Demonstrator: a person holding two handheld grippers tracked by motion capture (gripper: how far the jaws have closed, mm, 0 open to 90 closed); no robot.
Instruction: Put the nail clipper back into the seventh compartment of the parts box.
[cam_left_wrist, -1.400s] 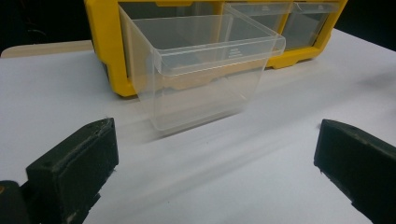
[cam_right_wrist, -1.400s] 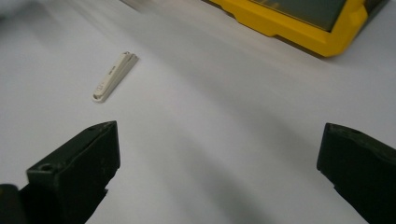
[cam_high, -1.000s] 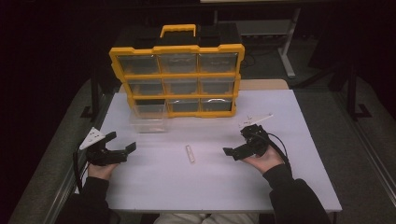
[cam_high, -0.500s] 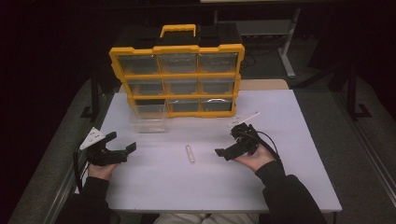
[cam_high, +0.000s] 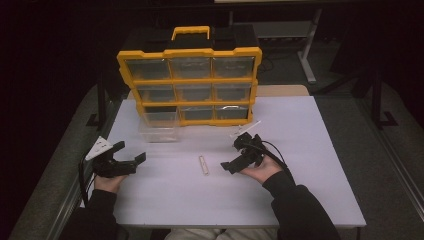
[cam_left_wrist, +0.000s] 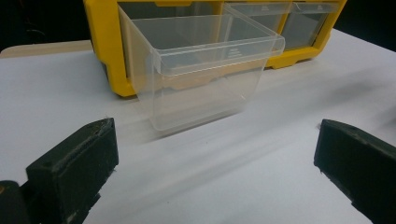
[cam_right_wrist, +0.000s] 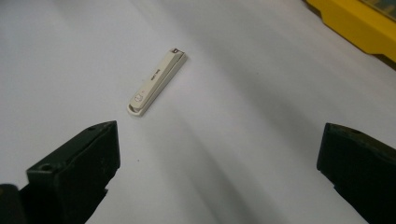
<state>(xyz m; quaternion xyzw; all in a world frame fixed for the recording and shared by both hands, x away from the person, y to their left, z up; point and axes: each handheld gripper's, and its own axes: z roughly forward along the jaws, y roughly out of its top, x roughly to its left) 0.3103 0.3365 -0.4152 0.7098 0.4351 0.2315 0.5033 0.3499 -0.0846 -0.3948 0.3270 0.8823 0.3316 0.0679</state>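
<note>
From the high view, the right tongs (cam_high: 234, 157) hover wide beside the nail clipper (cam_high: 203, 164) lying on the white surface (cam_high: 310, 150); nothing is gripped yet. The left gripper view has the left tongs (cam_left_wrist: 215, 172) equally wide, facing the clear drawer (cam_left_wrist: 205, 70) pulled out of the yellow organizer (cam_left_wrist: 105, 51). In the right gripper view the clipper lies ahead untouched, so pickup and stowing remain, it seems.
</note>
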